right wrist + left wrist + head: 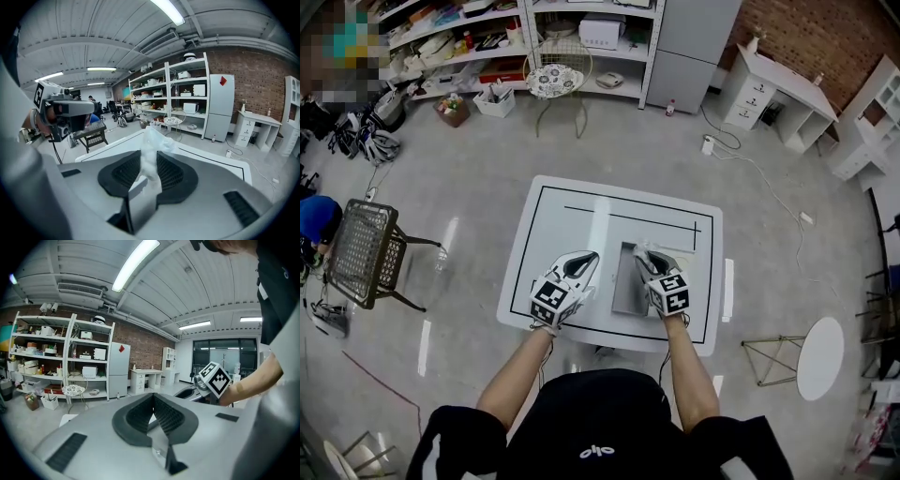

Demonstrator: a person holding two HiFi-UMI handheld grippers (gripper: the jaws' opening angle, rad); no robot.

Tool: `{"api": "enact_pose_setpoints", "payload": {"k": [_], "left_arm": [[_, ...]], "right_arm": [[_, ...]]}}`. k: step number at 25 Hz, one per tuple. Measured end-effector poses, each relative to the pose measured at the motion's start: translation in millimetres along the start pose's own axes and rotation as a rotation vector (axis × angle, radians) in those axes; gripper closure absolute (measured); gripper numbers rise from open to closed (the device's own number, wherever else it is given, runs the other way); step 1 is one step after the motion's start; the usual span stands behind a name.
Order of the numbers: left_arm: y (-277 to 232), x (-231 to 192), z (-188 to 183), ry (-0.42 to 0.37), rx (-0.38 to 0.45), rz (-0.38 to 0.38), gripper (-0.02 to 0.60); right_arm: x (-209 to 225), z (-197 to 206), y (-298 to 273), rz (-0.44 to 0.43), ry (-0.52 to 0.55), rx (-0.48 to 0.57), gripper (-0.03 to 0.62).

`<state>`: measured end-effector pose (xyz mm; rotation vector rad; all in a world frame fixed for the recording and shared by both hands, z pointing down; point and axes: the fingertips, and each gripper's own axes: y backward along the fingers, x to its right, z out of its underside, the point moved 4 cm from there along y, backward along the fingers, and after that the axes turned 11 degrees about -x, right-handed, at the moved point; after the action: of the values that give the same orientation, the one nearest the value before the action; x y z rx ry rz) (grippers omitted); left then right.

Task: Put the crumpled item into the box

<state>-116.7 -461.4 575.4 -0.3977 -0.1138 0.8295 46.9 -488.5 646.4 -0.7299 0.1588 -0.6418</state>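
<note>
A crumpled white item (149, 154) is pinched between the pads of my right gripper (149, 169), which is shut on it. In the head view the right gripper (649, 255) holds that item (643, 248) over the far end of a shallow grey box (627, 287) on the white table (581, 202). The box's wall (140, 201) shows just under the right jaws. To the left of the box my left gripper (584, 261) hovers above the table. In its own view the left gripper (152, 401) has its pads meeting at the tips with nothing between them.
A metal mesh chair (366, 248) stands left of the table and a round white stool (820, 356) at the right. Shelving (487, 47) and a white desk (769, 98) line the far wall. A cable (769, 187) runs across the floor.
</note>
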Motion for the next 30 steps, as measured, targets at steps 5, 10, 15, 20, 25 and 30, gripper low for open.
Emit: {"api": "enact_pose_setpoints", "payload": {"k": [5, 10, 15, 20, 25, 30], "left_arm": [[-15, -10, 4, 0.005, -0.025, 0.013, 0.574], [-28, -20, 7, 0.025, -0.040, 0.013, 0.574], [-37, -28, 8, 0.038, -0.046, 0.012, 0.574], [-39, -33, 8, 0.043, -0.049, 0.009, 0.574], [-41, -29, 6, 0.047, -0.048, 0.007, 0.574], [-34, -25, 7, 0.038, -0.043, 0.004, 0.574]], "right_arm": [[15, 23, -48, -0.011, -0.028, -0.136, 0.483], [26, 51, -89, -0.031, -0.072, -0.285, 0.482], [31, 69, -112, -0.038, -0.118, -0.402, 0.482], [32, 73, -119, -0.045, -0.153, -0.454, 0.474], [32, 74, -115, -0.064, -0.169, -0.447, 0.465], [30, 75, -109, -0.053, -0.161, -0.423, 0.428]]}}
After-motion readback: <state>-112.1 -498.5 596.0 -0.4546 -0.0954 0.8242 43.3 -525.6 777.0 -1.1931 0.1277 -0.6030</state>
